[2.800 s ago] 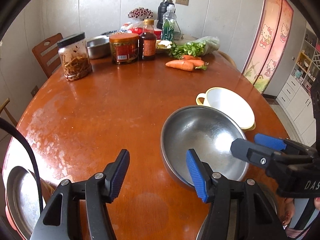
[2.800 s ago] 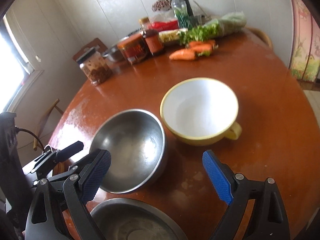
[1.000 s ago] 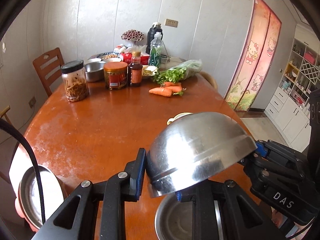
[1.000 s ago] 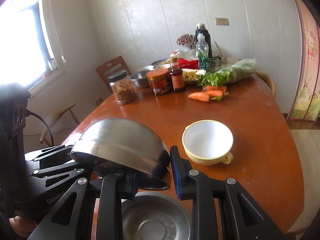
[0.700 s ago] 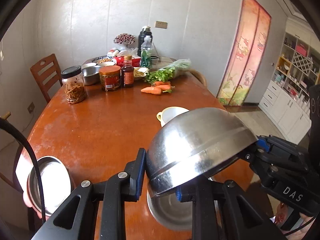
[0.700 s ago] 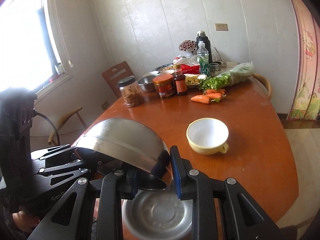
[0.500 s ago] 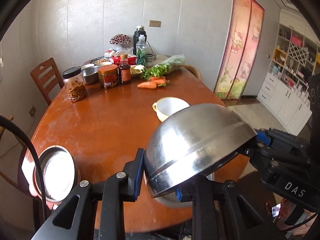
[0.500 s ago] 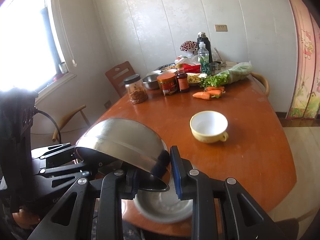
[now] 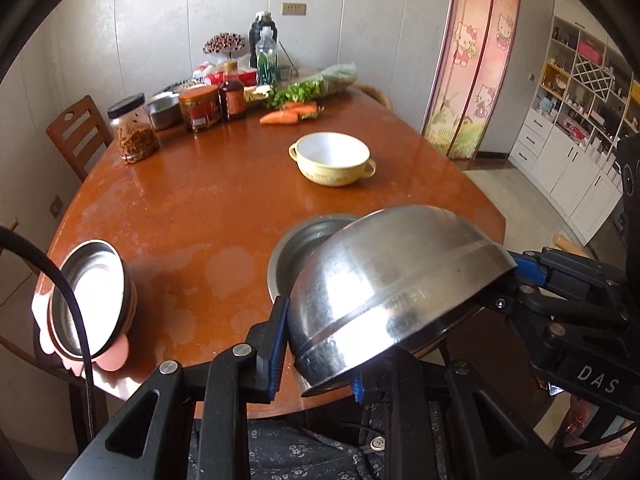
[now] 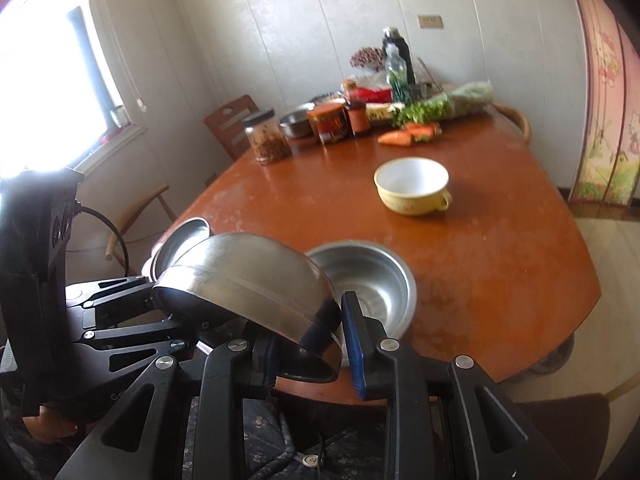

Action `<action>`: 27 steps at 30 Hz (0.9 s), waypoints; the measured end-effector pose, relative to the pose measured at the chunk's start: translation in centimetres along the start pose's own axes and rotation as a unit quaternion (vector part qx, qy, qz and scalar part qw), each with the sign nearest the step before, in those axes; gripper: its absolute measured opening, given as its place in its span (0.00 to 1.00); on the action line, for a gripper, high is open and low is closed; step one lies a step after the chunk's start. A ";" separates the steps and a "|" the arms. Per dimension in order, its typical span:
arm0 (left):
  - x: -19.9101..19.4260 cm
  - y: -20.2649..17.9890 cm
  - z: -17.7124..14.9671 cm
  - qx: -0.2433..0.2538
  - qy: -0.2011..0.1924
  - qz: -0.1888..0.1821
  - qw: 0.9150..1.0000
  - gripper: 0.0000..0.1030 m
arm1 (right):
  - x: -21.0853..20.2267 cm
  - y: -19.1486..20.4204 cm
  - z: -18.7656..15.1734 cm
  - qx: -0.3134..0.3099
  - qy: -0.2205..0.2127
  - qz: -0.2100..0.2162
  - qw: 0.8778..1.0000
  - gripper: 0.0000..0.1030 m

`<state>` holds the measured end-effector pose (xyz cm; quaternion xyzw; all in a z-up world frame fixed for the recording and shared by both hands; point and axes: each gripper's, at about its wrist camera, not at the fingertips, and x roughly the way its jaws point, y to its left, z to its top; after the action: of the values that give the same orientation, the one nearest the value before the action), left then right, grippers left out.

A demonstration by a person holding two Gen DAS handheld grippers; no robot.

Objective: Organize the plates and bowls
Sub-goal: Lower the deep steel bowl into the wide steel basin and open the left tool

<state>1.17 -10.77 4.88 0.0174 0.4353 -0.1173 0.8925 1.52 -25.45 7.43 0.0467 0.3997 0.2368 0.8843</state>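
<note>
Steel bowl point(image 9: 392, 284), tilted, is pinched at opposite rims by left gripper point(image 9: 316, 350) and right gripper point(image 10: 308, 340) above the tabletop point(image 9: 192, 200) edge; its interior is hidden. Second steel bowl point(image 10: 372, 280) beneath appears empty.

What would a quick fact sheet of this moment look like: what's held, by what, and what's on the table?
held: large steel bowl, tilted, in the air
left gripper: fingers clamp its rim
right gripper: fingers clamp the opposite rim
below: second steel bowl near the table edge
centre: yellow bowl, empty
corner: pink-rimmed steel dish
far end: jars, bottles, carrots
</note>
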 end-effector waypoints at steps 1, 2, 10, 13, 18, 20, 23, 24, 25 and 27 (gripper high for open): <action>0.5 -0.1 0.0 0.000 0.005 -0.001 1.000 0.24 | 0.4 -0.3 -0.2 0.003 0.006 -0.003 1.000 0.29; 0.9 -0.1 0.0 0.000 0.009 0.000 1.000 0.24 | 0.8 -0.6 -0.2 0.007 0.010 -0.004 1.000 0.29; 3.3 0.1 0.9 -0.004 0.011 0.005 1.000 0.24 | 3.0 -2.2 -0.3 0.020 0.024 -0.009 0.999 0.29; 4.4 0.2 1.1 -0.009 0.018 0.000 1.000 0.24 | 3.7 -2.9 -0.2 0.023 0.027 -0.012 0.999 0.29; 6.0 0.2 1.1 -0.008 0.029 0.003 1.000 0.24 | 4.9 -3.7 -0.3 0.028 0.036 -0.016 0.999 0.29; 6.4 0.3 1.0 -0.010 0.032 0.006 0.999 0.24 | 5.4 -4.0 -0.3 0.028 0.040 -0.017 0.999 0.29; 6.9 0.6 0.7 -0.014 0.036 0.007 0.999 0.24 | 6.1 -4.0 -0.3 0.025 0.047 -0.018 0.998 0.29; 7.0 0.7 0.7 -0.015 0.037 0.008 0.999 0.24 | 6.4 -4.0 -0.4 0.024 0.049 -0.018 0.998 0.29; 7.0 0.8 0.6 -0.017 0.037 0.010 0.999 0.24 | 6.7 -4.0 -0.4 0.023 0.051 -0.018 0.998 0.29; 7.0 1.1 0.4 -0.019 0.036 0.010 0.999 0.24 | 7.1 -3.9 -0.5 0.021 0.055 -0.016 0.998 0.29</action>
<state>5.93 -11.11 -0.42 0.0092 0.4689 -0.0994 0.8776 6.62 -25.71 1.20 0.0461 0.4530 0.2168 0.8635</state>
